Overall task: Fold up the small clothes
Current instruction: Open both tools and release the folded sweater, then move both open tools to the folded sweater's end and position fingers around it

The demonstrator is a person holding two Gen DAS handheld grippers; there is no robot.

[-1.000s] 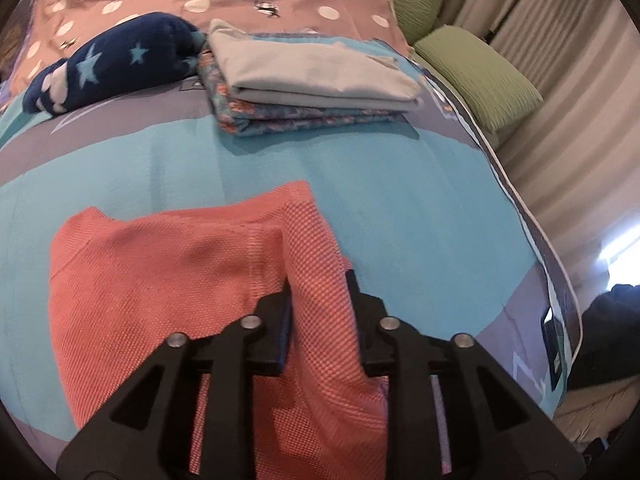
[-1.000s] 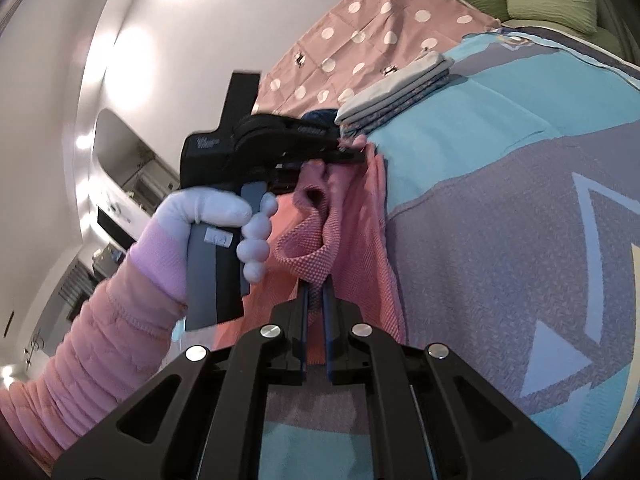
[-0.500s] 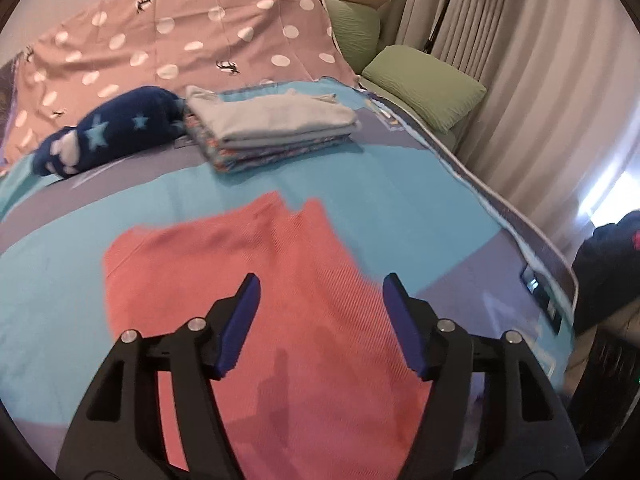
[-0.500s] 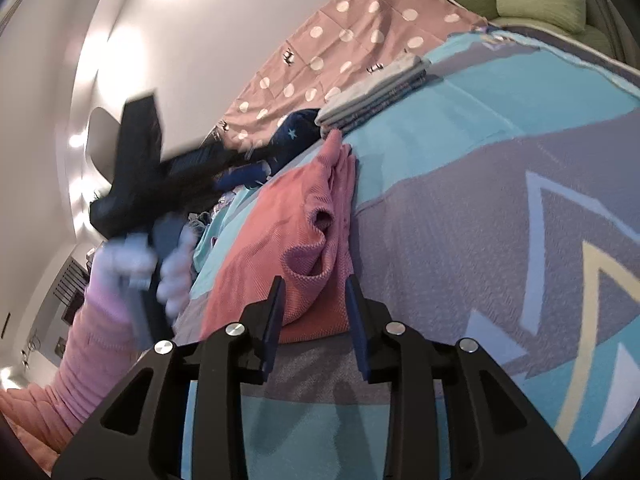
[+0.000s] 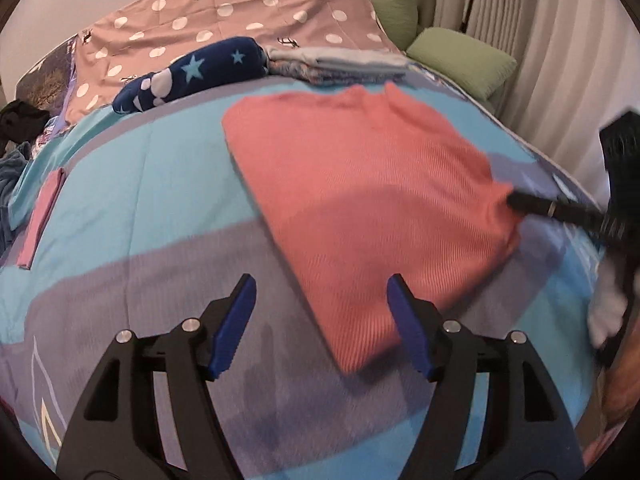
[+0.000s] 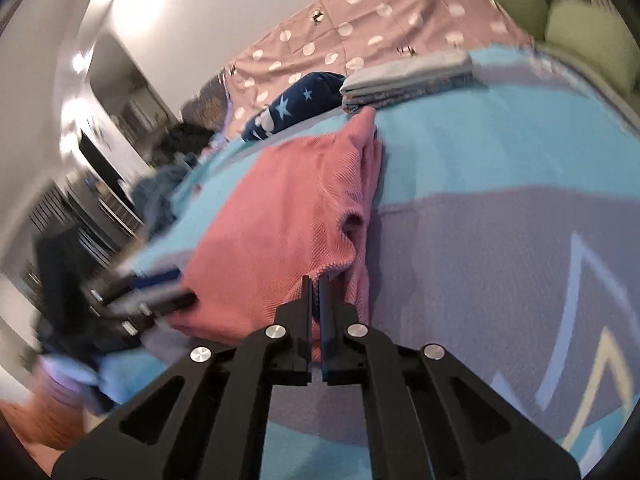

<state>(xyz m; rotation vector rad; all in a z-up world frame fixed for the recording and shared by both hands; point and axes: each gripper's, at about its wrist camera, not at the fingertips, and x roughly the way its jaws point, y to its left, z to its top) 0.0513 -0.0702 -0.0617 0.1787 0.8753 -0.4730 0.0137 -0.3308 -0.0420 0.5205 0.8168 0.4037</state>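
Observation:
A coral-pink knitted garment [image 5: 372, 196] lies folded on the blue and grey bedspread [image 5: 132, 184]. My left gripper [image 5: 322, 318] is open and empty, hovering at the garment's near corner. My right gripper [image 6: 316, 285] is shut on the garment's near edge [image 6: 280, 232]; it also shows at the right of the left wrist view [image 5: 520, 202], pinching the cloth. The left gripper shows blurred at the left of the right wrist view [image 6: 160, 292].
A stack of folded clothes [image 5: 340, 65] and a navy star-print roll [image 5: 188, 76] sit at the far side. A small pink folded item [image 5: 40, 216] lies at the left. Green pillows [image 5: 460, 60] and curtains are at the right.
My left gripper let go of the garment, opened and pulled back toward its near corner. My right gripper opened briefly, then shut again on the garment's edge.

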